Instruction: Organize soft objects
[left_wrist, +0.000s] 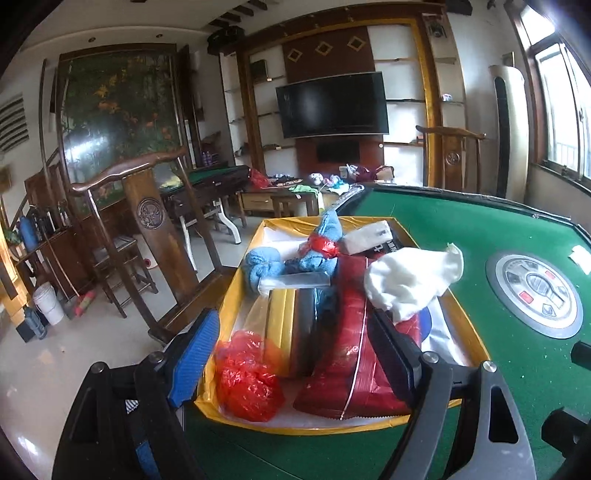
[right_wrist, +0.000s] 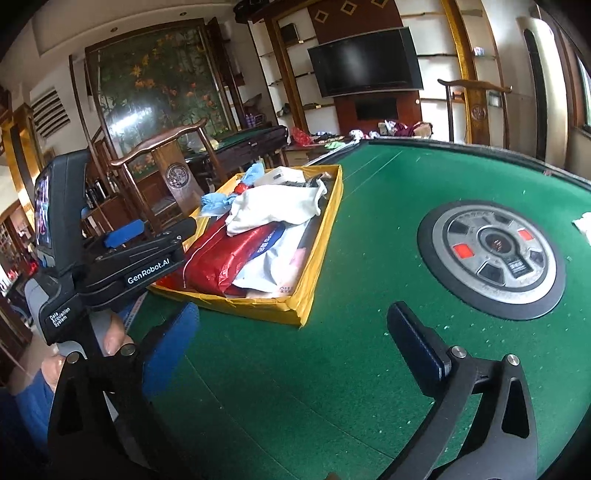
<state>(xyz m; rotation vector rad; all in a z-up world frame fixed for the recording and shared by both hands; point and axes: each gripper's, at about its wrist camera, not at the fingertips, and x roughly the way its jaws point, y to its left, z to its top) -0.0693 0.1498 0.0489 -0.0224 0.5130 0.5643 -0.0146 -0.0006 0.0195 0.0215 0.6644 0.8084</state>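
The left gripper (left_wrist: 295, 332), jaws wide and empty, is poised directly over the yellow box (left_wrist: 476, 332) where the white cloth (left_wrist: 410, 280) lies, while the empty, wide-open right gripper (right_wrist: 291, 343) is held farther away.

Both claws are black triangular frames with cut-out windows and silver screw heads, the left claw (left_wrist: 295, 339) with ribbed blue pads (left_wrist: 194, 354), the right claw (right_wrist: 291, 343) alike, its neighbour's housing printed "GenRobot.AI" and "Data Acquisition System"; fingers (right_wrist: 110, 336) grip a grey handle, blue sleeve (right_wrist: 35, 402) below.
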